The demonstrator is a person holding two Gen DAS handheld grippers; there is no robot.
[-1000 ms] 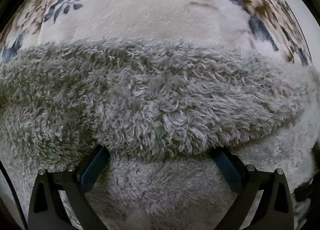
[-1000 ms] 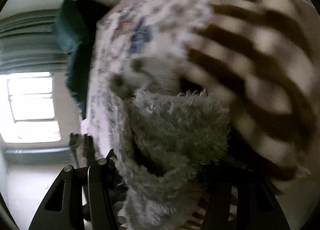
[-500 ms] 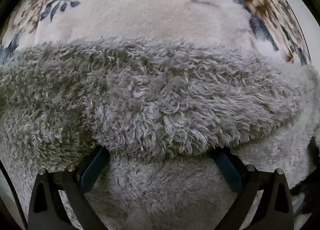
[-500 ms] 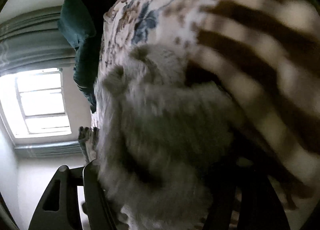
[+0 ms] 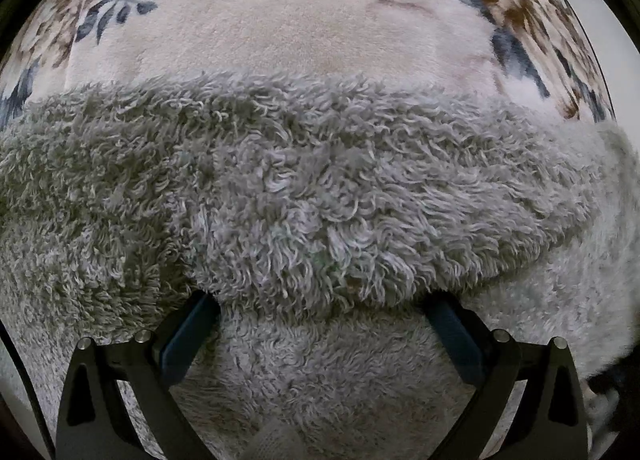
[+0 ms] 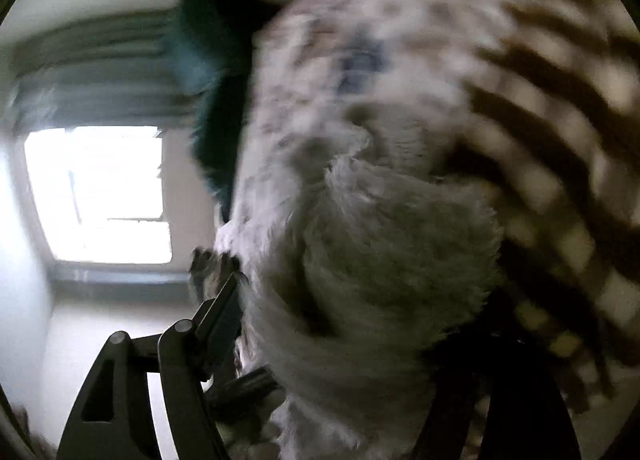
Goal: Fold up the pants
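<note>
Left wrist view: you look straight down on the grey fleece pants (image 5: 320,195), which lie in a thick fold across the floral blanket (image 5: 280,11).
Pants position: the folded edge runs from the left edge of the blanket to its right edge, with bare cream pile beyond it and a flatter layer of the same fleece on the near side.
Left gripper (image 5: 320,304): your fingers (image 5: 188,332) stand wide apart with the fold bulging between them; the fleece hides the tips, so you cannot tell whether the pads press on it.
Right wrist view: your picture is blurred by motion.
Right gripper (image 6: 360,300): your jaws are opening, with a lump of the fleece still between them; the left finger (image 6: 220,308) stands clear of the cloth, the right one is lost in shadow.
Surroundings: a striped cloth (image 6: 560,119) lies on the blanket's right side, a dark teal cushion (image 6: 212,71) at its far edge, and a bright window (image 6: 100,195) beyond.
</note>
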